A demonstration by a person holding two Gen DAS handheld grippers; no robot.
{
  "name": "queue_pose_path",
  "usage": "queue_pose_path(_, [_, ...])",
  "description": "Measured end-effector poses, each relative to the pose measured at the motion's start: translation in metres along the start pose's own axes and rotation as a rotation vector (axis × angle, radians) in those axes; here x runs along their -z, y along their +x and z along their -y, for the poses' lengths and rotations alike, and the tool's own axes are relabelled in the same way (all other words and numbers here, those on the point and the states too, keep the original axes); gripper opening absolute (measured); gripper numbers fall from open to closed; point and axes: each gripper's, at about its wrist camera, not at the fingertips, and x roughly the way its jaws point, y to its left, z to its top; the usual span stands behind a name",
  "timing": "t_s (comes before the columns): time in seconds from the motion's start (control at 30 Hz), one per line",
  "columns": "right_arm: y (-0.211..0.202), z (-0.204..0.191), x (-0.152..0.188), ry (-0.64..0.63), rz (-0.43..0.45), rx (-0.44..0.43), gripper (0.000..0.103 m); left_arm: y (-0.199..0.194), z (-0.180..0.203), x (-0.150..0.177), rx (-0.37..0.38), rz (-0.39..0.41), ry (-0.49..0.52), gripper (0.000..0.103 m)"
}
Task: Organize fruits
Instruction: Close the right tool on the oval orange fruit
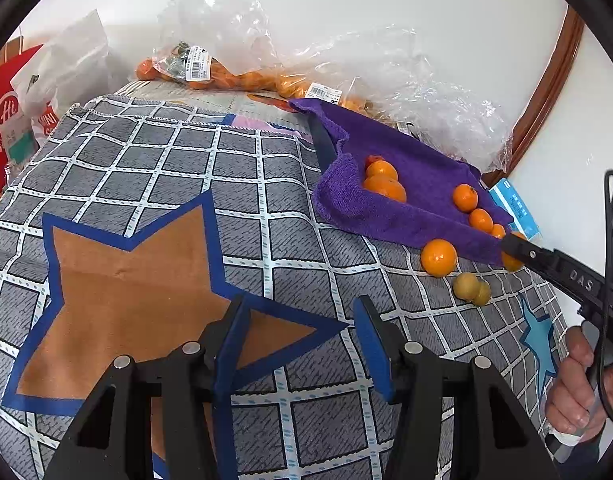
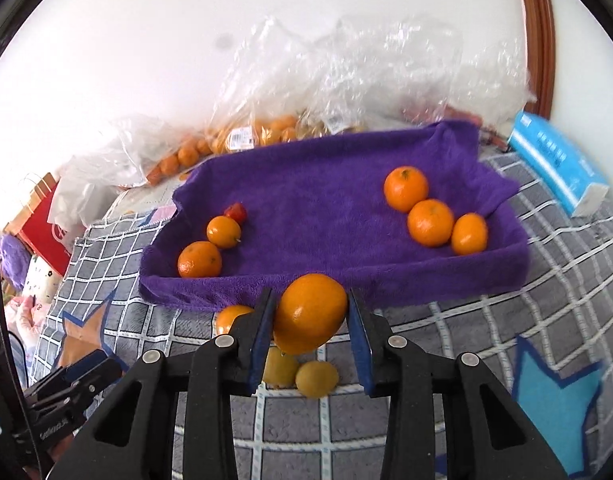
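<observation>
In the right wrist view alone, the right hand-held gripper (image 2: pixel 310 316) clamps an orange (image 2: pixel 310 318).

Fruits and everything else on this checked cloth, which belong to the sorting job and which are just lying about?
Job:
- orange in right gripper
- oranges on purple towel
- loose orange
- two yellow fruits

Lying about:
- plastic bags
- blue box
- red bag
</observation>
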Motion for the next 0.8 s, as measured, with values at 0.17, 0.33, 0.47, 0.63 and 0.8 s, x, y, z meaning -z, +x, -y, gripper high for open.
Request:
queue_pose_path(0.17, [-0.01,0.015,0.019,-0.035,-0.022,0.085,0.036,0.0,0.003,0.001,0.006,-0.004,0.015,0.051])
queue_pose_path(0.33, [-0.01,0.028,0.034,-0.107,-0.052,0.186,0.036,0.0,0.005,0.002,0.012,-0.009,0.029,0.051])
queue_pose_path(0.47, [-0.003,0.033,0.042,-0.111,-0.086,0.177,0.036,0.0,0.005,0.002,0.013,-0.009,0.03,0.051])
queue_pose_path(0.63, [0.012,0.034,0.048,-0.116,-0.093,0.185,0.036,0.001,0.005,0.002,0.012,-0.011,0.031,0.052])
queue_pose_path(0.8, [0.021,0.033,0.047,-0.111,-0.093,0.163,0.036,0.002,0.006,0.002,0.01,-0.014,0.037,0.054])
